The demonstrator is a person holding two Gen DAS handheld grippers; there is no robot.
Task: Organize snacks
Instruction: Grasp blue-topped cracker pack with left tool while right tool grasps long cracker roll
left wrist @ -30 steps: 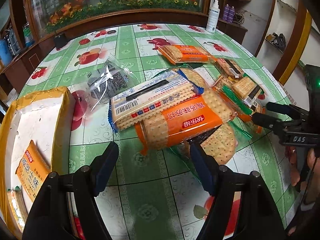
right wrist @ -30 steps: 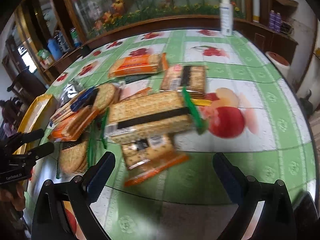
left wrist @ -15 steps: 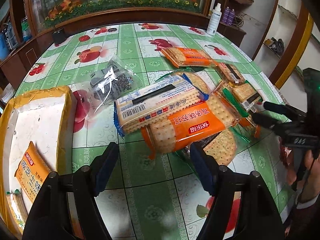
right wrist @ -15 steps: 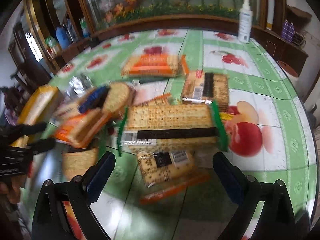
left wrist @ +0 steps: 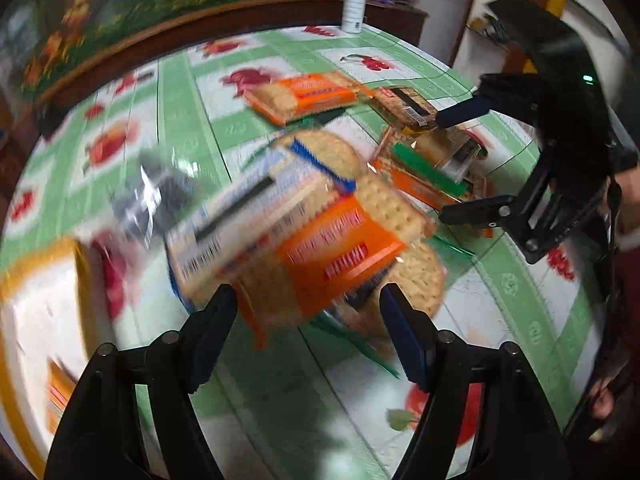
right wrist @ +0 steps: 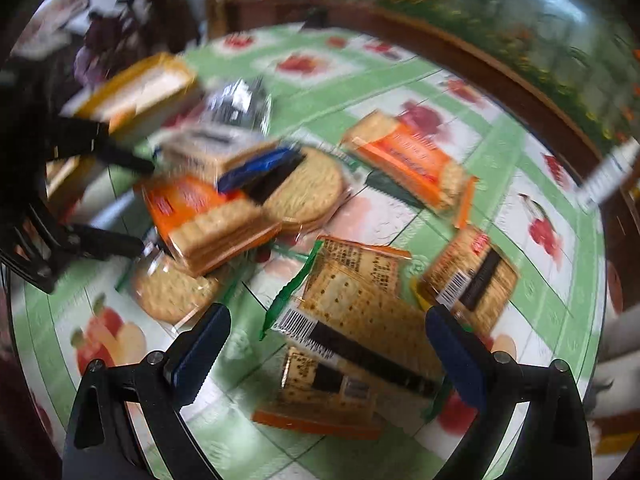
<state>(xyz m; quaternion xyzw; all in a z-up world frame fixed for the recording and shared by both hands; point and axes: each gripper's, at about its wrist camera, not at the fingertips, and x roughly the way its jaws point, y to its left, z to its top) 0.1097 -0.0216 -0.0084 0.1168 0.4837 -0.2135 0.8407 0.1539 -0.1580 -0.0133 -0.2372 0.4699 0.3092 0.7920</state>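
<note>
Cracker packs lie heaped on the fruit-print table [left wrist: 280, 400]. My left gripper [left wrist: 306, 312] is open, its fingertips just short of an orange cracker pack [left wrist: 340, 248] that rests on a blue-and-white pack [left wrist: 248, 216]. Both views are blurred. My right gripper [right wrist: 326, 328] is open, tilted down over a green-edged cracker pack [right wrist: 352, 312] that lies between its fingers on the table [right wrist: 360, 76]. Each gripper shows in the other view: the right gripper [left wrist: 456, 164] near the green-edged pack [left wrist: 436, 160], the left gripper [right wrist: 138, 205] beside the orange pack [right wrist: 188, 200].
A yellow-rimmed tray [left wrist: 80, 264] holding a snack pack sits left of the heap, also the tray [right wrist: 136, 92]. A second orange pack [left wrist: 308, 96], a striped brown pack [right wrist: 472, 280], round crackers [right wrist: 308, 188] and a silver bag [left wrist: 156, 200] lie around. A white bottle [left wrist: 354, 0] stands at the far edge.
Both grippers have rolled, so both views are tilted and blurred. The left gripper has closed in on the orange pack; the right gripper has swung across the green-edged pack. Jaw widths look unchanged.
</note>
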